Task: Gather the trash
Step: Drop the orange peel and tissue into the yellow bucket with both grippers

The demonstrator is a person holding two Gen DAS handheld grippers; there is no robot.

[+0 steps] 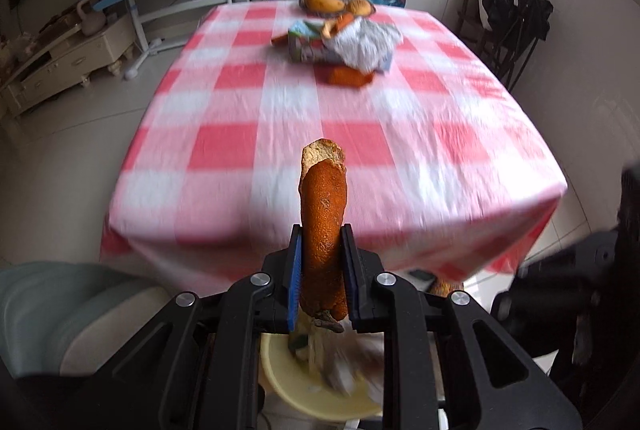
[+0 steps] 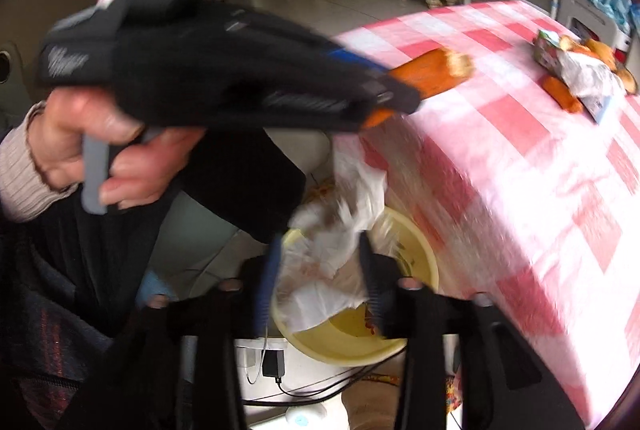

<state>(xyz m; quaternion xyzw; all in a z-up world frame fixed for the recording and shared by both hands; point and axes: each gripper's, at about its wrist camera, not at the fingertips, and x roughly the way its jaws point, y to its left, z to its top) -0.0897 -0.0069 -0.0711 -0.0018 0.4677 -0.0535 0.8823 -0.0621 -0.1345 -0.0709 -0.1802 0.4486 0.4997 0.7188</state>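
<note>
My left gripper (image 1: 320, 230) is shut on a long strip of orange peel (image 1: 323, 205) that stands up between its blue pads, just off the near edge of the table. In the right wrist view, a hand (image 2: 100, 157) holds the left gripper (image 2: 400, 91) with the peel (image 2: 436, 71). My right gripper (image 2: 320, 250) hangs over a yellow basin (image 2: 420, 262), its jaws apart. Crumpled white plastic (image 2: 332, 230), blurred, lies loosely between the fingers. The basin (image 1: 288, 386) also shows below my left gripper. More trash (image 1: 352, 45) sits far up the table: wrappers and an orange peel piece (image 1: 350, 77).
A red-and-white checked cloth (image 1: 248, 117) covers the table and hangs over its edges. A plate of fruit (image 1: 336, 3) stands behind the trash pile. A cushioned seat (image 1: 60, 310) is at the lower left. Cables and a power adapter (image 2: 274, 366) lie under the basin.
</note>
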